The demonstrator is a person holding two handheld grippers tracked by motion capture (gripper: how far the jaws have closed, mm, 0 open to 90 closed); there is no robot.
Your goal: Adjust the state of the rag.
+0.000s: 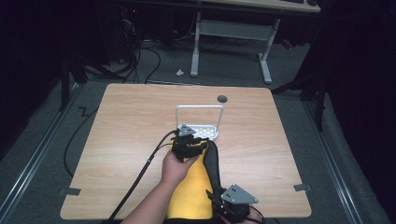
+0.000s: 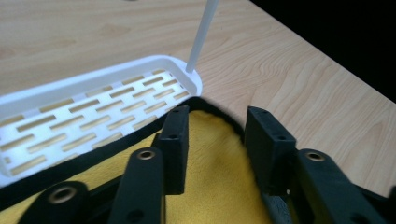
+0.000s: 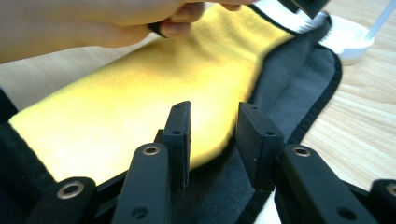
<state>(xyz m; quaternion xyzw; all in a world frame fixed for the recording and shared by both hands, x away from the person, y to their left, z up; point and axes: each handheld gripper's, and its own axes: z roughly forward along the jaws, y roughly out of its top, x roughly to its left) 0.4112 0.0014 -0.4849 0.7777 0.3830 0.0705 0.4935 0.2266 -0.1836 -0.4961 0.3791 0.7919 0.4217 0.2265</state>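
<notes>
Yellow cloth (image 1: pixel 192 184) w/ dark trim lies just below the white rack (image 1: pixel 200 122), far edge touching it. Left gripper (image 2: pixel 218 140) jaws apart over that edge; right gripper (image 3: pixel 214 140) jaws apart over near end. Prob. needs both to pinch trim, not bare table, before lifting

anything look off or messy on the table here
Slightly. The yellow cloth with dark trim has its far end lapping onto the near edge of the white slotted tray, and its right side is folded over, showing the grey underside. Nothing looks spilled or broken. Both grippers, left and right, have open jaws over the cloth.
</notes>
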